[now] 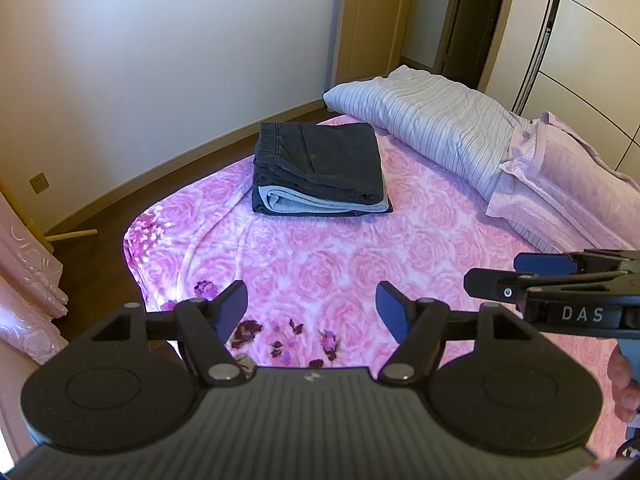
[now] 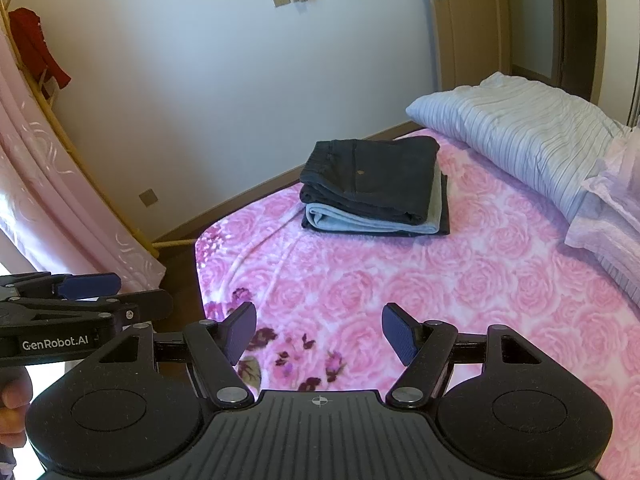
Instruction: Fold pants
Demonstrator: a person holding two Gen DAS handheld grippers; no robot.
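A stack of folded pants (image 1: 320,168) (image 2: 376,184) rests on the far part of a bed covered by a pink rose blanket (image 1: 360,256) (image 2: 460,280): dark jeans on top, a light blue pair under them, a dark pair at the bottom. My left gripper (image 1: 312,308) hovers open over the near blanket, well short of the stack, nothing between its blue pads. My right gripper (image 2: 319,336) is open too, also empty, at the same distance. Each gripper shows at the edge of the other's view, the right one (image 1: 520,272) and the left one (image 2: 116,292).
A striped grey quilt (image 1: 432,120) (image 2: 520,136) and a pale pink pillow (image 1: 568,184) lie along the right of the bed. Dark floor (image 1: 92,216) and a white wall border the left edge. Pink curtains (image 2: 52,184) hang at far left, a wooden door (image 1: 372,20) behind.
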